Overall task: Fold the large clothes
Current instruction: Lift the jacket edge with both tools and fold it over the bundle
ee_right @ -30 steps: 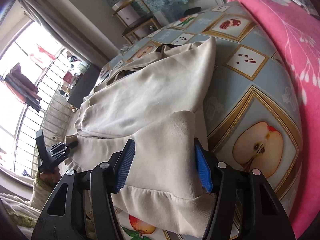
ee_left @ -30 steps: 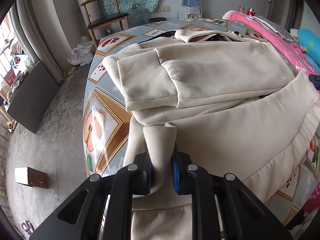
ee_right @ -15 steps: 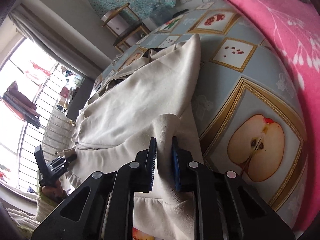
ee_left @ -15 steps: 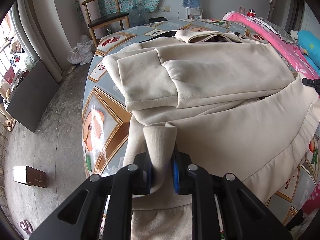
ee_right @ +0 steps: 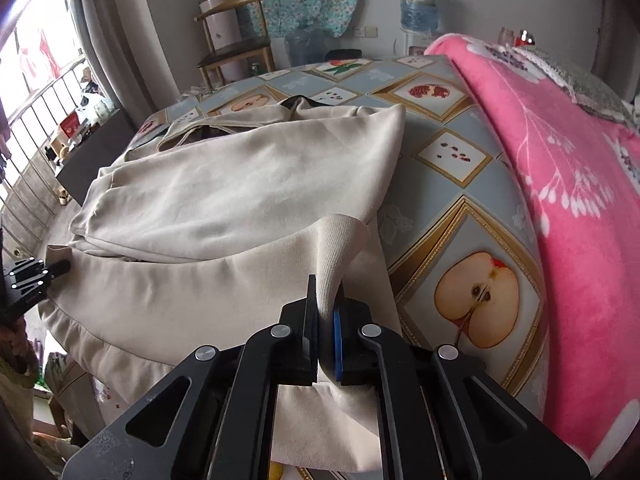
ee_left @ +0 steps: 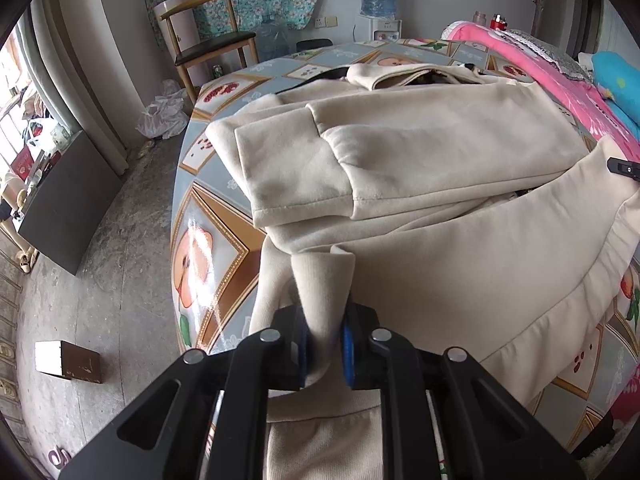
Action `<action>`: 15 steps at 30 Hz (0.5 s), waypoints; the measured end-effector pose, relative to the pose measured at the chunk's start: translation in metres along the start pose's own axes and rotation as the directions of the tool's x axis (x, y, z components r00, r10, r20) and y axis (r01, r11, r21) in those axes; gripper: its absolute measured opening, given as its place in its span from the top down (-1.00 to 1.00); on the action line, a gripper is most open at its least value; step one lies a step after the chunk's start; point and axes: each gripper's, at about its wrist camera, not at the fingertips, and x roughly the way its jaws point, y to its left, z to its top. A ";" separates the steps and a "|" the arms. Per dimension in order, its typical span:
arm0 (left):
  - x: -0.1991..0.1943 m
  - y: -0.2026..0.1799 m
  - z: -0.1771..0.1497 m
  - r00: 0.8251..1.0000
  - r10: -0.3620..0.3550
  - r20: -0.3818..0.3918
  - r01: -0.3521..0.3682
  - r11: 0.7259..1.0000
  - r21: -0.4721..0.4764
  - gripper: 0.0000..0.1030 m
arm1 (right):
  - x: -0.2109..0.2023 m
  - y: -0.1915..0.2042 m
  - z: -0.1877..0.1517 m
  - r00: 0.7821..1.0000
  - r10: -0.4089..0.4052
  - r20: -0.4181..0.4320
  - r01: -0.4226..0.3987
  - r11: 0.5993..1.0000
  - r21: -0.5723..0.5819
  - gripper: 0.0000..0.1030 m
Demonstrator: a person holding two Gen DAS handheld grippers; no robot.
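A large cream sweatshirt [ee_left: 440,152] lies spread on a fruit-patterned cover [ee_left: 208,248], one sleeve folded across its body. My left gripper [ee_left: 324,340] pinches an upright fold of the ribbed hem at the near left corner, its jaws closing further on the cloth. In the right wrist view the same sweatshirt [ee_right: 240,184] fills the middle. My right gripper [ee_right: 326,320] is closing tight on a raised ridge of the hem at the near right corner. The left gripper [ee_right: 32,280] shows at the far left edge, and the right gripper's tip [ee_left: 622,168] peeks in at the right edge.
A pink flowered blanket [ee_right: 560,160] lies along the right side of the cover. A wooden chair [ee_left: 208,40], a water dispenser [ee_left: 378,4] and plastic bags stand by the far wall. A dark cabinet [ee_left: 68,196] and a small box [ee_left: 66,366] sit on the floor at left.
The right gripper's jaws went from wide apart over the hem to pinched shut on a fold of it, and its view swung round toward level. The left gripper held still with its fold.
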 end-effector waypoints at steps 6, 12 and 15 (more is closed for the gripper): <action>-0.055 0.009 -0.002 0.988 -0.118 0.097 0.124 0.991 -0.056 0.87 | -0.050 0.010 -0.009 0.991 -0.057 0.118 0.055 0.998 0.016 0.91; -0.108 0.008 -0.009 0.952 -0.187 0.243 0.205 0.978 -0.050 0.88 | -0.091 0.006 -0.018 0.976 -0.048 0.211 0.029 0.995 0.092 0.91; -0.117 0.014 -0.002 0.942 -0.189 0.277 0.217 0.973 -0.072 0.89 | -0.102 0.003 -0.012 0.968 -0.044 0.248 0.017 0.994 0.111 0.91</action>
